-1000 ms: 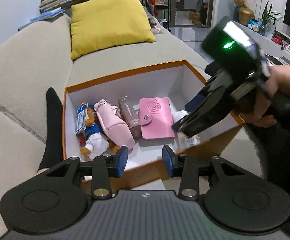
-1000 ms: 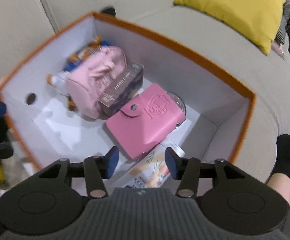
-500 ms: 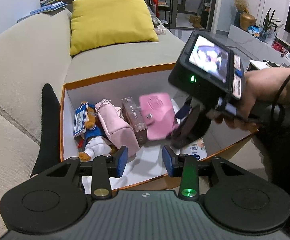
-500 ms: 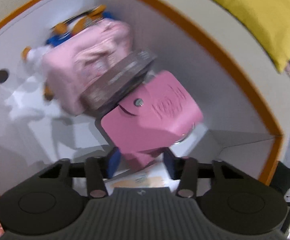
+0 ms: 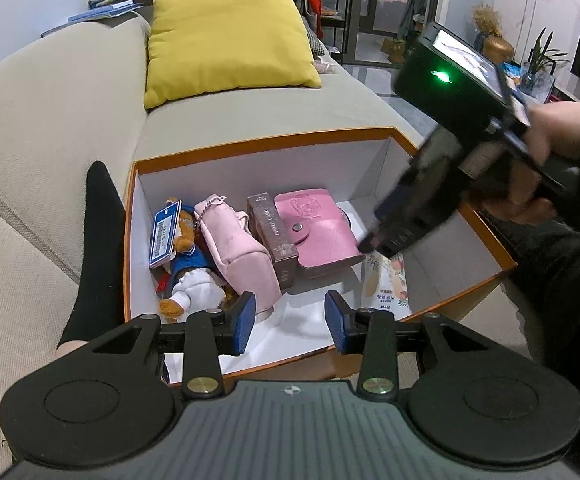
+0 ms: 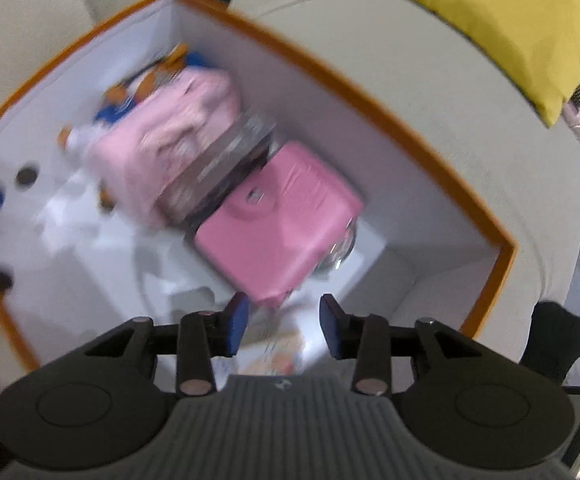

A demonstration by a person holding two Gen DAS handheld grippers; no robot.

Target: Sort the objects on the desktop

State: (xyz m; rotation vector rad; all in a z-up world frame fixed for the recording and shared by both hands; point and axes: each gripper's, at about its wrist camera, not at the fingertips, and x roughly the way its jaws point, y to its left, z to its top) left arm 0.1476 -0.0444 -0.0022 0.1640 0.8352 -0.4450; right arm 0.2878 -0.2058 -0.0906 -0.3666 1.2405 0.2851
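An open box (image 5: 258, 145) with an orange rim and white inside sits on a beige sofa (image 5: 42, 128), with a yellow cushion (image 5: 226, 38) behind it. Inside the box, from left to right in the left wrist view, lie a plush toy (image 5: 188, 268) in blue and white with a blue-and-white hang tag (image 5: 164, 232), a pale pink pouch (image 5: 238, 256), a brown card box (image 5: 276, 240) whose side print seems to end in the word "CARD", and a pink snap-button wallet (image 5: 321, 232) with an embossed emblem. The wallet touches the card box. A printed packet (image 5: 385, 280) with small unreadable writing lies beside the wallet, toward the right wall.

The left gripper (image 5: 290, 320) hovers above the near rim of the box, its blue-padded jaws parted and holding nothing.

The right gripper (image 6: 282, 322), gripped by a hand (image 5: 549, 136), points steeply down into the box, its tip just beside the wallet's near corner. Its jaws have just been closing, yet they stand apart with nothing clamped; the right wrist view is blurred, with the wallet (image 6: 278, 220) just ahead of its fingers.
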